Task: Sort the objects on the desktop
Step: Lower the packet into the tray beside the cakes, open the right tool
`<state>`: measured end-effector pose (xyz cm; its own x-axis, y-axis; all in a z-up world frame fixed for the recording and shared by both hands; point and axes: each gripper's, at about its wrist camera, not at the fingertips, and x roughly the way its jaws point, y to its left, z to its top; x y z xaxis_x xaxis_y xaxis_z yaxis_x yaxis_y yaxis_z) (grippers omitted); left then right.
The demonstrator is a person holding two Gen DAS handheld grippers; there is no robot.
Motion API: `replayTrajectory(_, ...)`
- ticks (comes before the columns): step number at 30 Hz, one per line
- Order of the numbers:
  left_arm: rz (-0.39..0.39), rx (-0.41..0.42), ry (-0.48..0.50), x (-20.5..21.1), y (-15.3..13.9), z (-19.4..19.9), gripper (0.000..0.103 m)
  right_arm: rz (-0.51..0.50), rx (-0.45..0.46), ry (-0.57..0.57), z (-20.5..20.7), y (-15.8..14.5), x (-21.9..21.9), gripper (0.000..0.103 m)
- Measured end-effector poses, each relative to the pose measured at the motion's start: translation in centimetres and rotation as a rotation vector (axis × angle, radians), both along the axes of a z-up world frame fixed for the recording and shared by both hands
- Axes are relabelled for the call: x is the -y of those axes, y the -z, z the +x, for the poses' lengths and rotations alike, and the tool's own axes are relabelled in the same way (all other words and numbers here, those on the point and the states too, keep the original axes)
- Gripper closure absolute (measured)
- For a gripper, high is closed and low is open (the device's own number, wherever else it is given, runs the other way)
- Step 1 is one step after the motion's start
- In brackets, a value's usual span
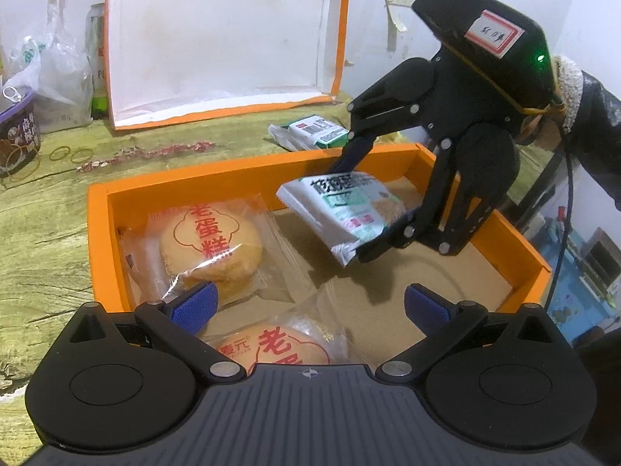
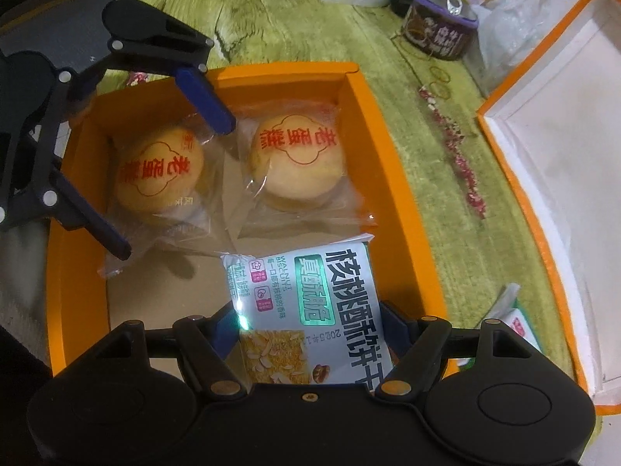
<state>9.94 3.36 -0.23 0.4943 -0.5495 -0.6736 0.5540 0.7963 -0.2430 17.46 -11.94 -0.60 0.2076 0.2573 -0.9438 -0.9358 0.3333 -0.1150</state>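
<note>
The right gripper (image 1: 370, 209) is clamping a walnut biscuit packet (image 2: 310, 310) and hanging it over the orange box (image 1: 99, 233), above the bare cardboard floor on the side away from the two wrapped cakes (image 2: 297, 159). The left gripper (image 1: 310, 306) is hovering with jaws apart and nothing between them, over the cakes at the box's near edge. Another packet (image 1: 314, 132) is lying outside the box's far wall.
</note>
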Motion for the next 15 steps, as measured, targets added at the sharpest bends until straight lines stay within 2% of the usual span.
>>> replayTrajectory(15,-0.001,0.001,0.001,0.0,0.0,-0.1,0.000,-0.015,-0.009,0.001,1.0,1.7,-0.3,0.030)
